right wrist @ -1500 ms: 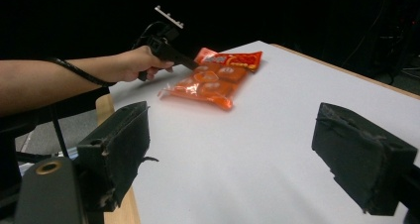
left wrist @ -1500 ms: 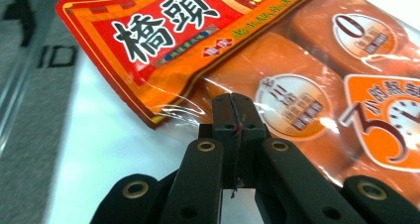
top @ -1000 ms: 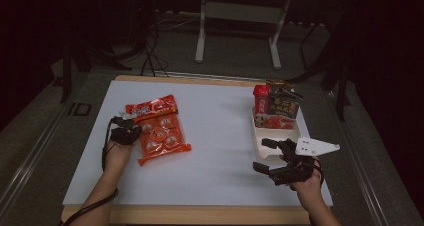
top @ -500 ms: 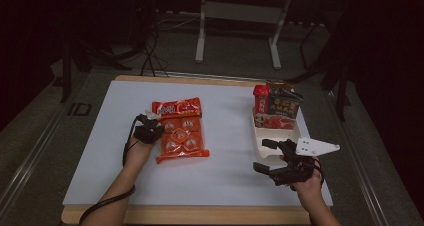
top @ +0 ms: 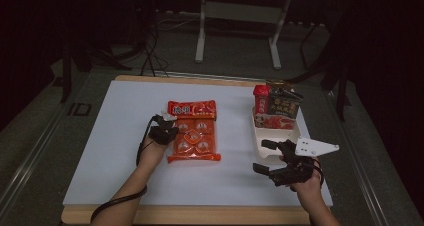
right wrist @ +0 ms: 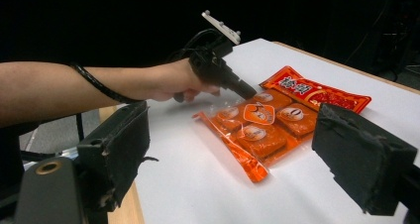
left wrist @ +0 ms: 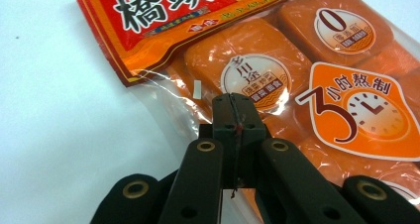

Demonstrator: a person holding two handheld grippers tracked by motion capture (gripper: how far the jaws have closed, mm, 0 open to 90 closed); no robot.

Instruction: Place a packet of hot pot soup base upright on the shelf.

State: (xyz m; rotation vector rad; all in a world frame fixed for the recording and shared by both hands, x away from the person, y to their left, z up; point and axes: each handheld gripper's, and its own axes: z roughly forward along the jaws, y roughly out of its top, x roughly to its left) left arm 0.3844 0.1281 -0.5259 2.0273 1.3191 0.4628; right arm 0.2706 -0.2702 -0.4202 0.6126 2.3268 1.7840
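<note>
An orange packet (top: pixel 196 136) of wrapped blocks with a red header lies flat at the middle of the white table top (top: pixel 115 136). My left gripper (top: pixel 169 132) is at its left edge, shut, with the tips over the packet (left wrist: pixel 346 100) and its clear film pinched in the seam of the left gripper (left wrist: pixel 233 101). In the right gripper view the left gripper (right wrist: pixel 247 91) slants down onto the packet (right wrist: pixel 297 117). My right gripper (top: pixel 261 156) stands open and empty at the front right; the right gripper (right wrist: pixel 237 154) points at the packet from a distance.
A white tray (top: pixel 267 138) stands at the right, just beyond my right gripper. At its far end are a red box (top: pixel 261 100) and a dark packet (top: pixel 284 105). The table's wooden front edge (top: pixel 200 215) runs below both forearms.
My left hand and gripper have moved to the right, and the orange packet came along, turning from tilted to square with the table. The right gripper has stayed still.
</note>
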